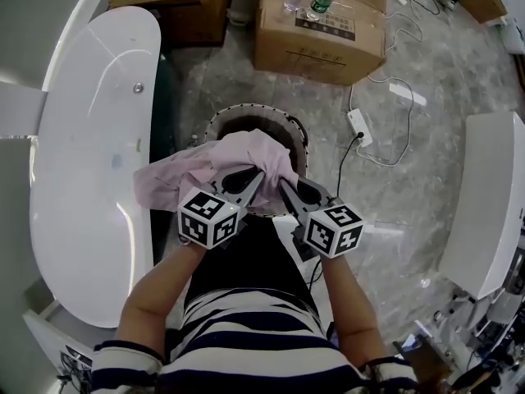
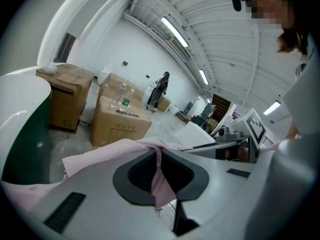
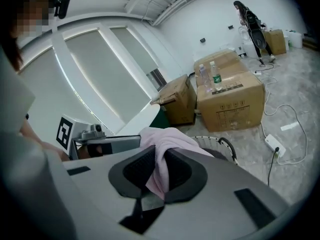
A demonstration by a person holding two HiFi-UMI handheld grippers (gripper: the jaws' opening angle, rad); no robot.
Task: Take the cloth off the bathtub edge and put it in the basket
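A pale pink cloth (image 1: 217, 167) hangs bunched over the round wire basket (image 1: 285, 123) on the floor, held up between both grippers. My left gripper (image 1: 256, 180) is shut on one fold of the cloth (image 2: 161, 180); the rest drapes left toward the white bathtub (image 1: 90, 162). My right gripper (image 1: 283, 183) is shut on another fold of the cloth (image 3: 160, 166), right beside the left one. In the right gripper view the basket (image 3: 220, 144) rim shows just beyond the jaws, and the left gripper (image 3: 107, 145) sits at left.
Cardboard boxes (image 1: 320, 27) with water bottles on top stand beyond the basket. A white power strip (image 1: 359, 125) and cables lie on the marble floor to the right. A white cabinet (image 1: 492, 195) stands at the right edge.
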